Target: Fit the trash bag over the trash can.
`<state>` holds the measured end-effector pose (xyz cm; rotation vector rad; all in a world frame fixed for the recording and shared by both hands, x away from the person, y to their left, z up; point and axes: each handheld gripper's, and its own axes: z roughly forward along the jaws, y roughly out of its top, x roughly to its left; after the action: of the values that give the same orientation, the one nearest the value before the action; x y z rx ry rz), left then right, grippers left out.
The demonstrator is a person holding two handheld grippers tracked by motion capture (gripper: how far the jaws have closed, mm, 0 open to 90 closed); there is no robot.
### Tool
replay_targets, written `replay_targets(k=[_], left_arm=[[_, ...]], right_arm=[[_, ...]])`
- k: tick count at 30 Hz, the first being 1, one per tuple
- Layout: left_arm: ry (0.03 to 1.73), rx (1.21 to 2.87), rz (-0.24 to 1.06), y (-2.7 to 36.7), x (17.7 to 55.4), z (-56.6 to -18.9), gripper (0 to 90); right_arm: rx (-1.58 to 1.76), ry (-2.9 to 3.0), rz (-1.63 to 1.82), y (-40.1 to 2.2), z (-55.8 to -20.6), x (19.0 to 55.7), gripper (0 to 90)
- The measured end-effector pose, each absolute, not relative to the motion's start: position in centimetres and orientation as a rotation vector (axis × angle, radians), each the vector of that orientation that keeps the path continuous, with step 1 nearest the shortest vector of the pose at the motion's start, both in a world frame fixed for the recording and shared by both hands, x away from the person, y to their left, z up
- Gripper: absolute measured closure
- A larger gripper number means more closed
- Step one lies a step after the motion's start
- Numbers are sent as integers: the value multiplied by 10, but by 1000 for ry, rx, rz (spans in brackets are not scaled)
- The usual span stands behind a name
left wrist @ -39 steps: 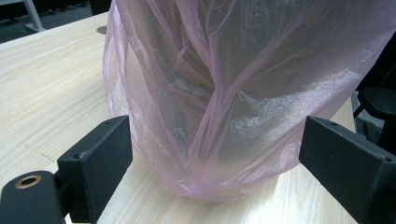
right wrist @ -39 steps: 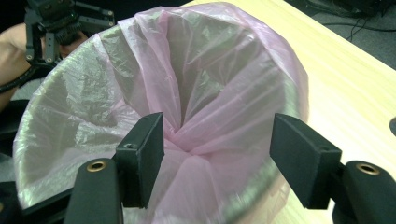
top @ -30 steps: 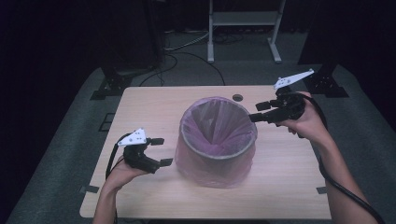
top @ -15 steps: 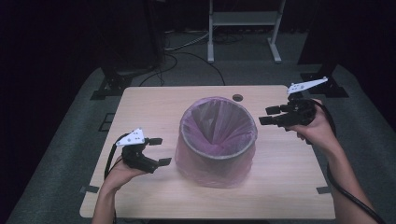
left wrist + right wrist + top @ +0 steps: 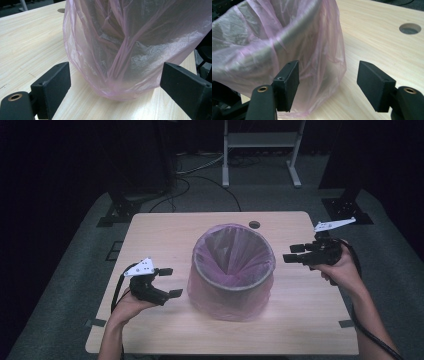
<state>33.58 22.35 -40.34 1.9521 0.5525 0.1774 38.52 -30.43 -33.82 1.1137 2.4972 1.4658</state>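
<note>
Bin (image 5: 231,270): a round waste bin stands upright at the middle of my wooden counter (image 5: 165,230), between my two grippers.
Liner (image 5: 220,292): a thin pink plastic bag lines the bin, folded over the rim and hanging loose down the outside; in my left gripper view the film (image 5: 130,50) bunches in creases and reaches the counter top.
Left gripper (image 5: 167,282): in my left hand (image 5: 131,301), low over the counter just beside the bin's left side, jaws spread wide, holding nothing. Its own view shows the bagged bin wall standing beyond the two jaws, not between them.
Right gripper (image 5: 291,253): in my right hand (image 5: 342,270), level with the bin's rim on its right side, close to it but clear of it in the high view, jaws wide apart and empty.
Right gripper view: the liner (image 5: 287,42) hangs behind the left jaw; bare wood shows between the jaws.
Cable hole (image 5: 254,225): a round opening in the counter, behind the bin.
</note>
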Motion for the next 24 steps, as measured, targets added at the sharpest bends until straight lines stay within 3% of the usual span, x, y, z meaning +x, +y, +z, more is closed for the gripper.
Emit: replay_targets(k=[24], left_arm=[[579, 1946, 174, 228, 336, -410, 84]], right_arm=[[1251, 2410, 1550, -330, -397, 371, 329]])
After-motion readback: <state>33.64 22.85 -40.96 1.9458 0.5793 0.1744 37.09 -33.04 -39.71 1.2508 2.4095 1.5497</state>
